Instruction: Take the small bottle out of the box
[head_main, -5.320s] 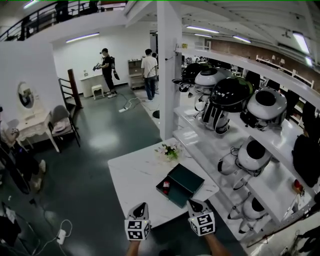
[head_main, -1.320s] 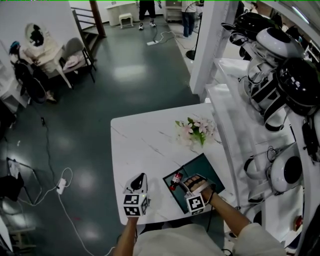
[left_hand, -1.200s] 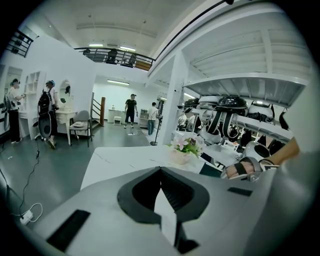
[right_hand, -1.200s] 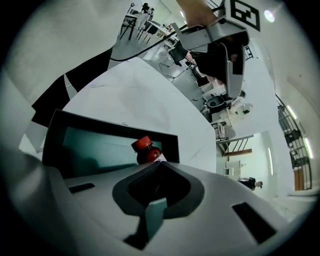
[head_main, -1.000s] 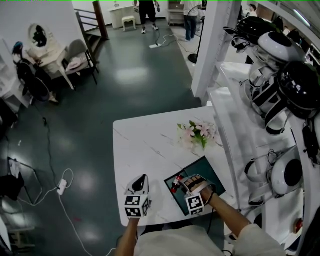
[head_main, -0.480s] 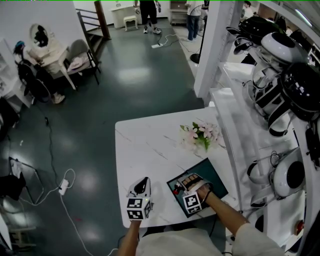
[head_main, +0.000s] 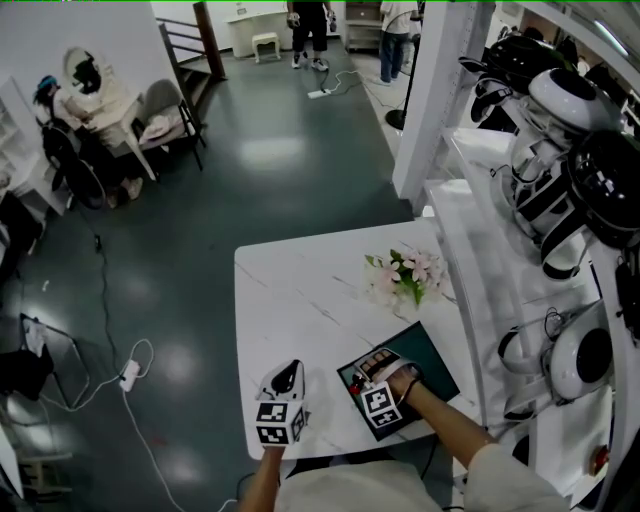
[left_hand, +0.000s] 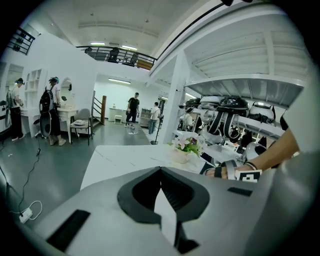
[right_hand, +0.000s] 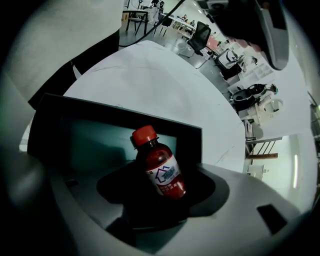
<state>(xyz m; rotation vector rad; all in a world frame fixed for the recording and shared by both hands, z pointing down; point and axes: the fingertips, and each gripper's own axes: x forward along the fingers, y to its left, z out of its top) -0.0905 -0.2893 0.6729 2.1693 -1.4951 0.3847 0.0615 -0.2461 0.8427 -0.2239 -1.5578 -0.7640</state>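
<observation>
Our right gripper clamps the small bottle between its jaws, inside the dark green box. We should lift straight up, clearing the wall ahead. Our left gripper is closed and empty.

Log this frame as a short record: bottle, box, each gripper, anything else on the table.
bottle: small bottle, red cap, white label, inside the box
box: dark, open, on the near right part of the white table
right gripper: jaws on either side of the bottle; a firm grip can't be confirmed
left gripper: jaws together, empty, above the table near its front edge
other: flowers beyond the box
</observation>
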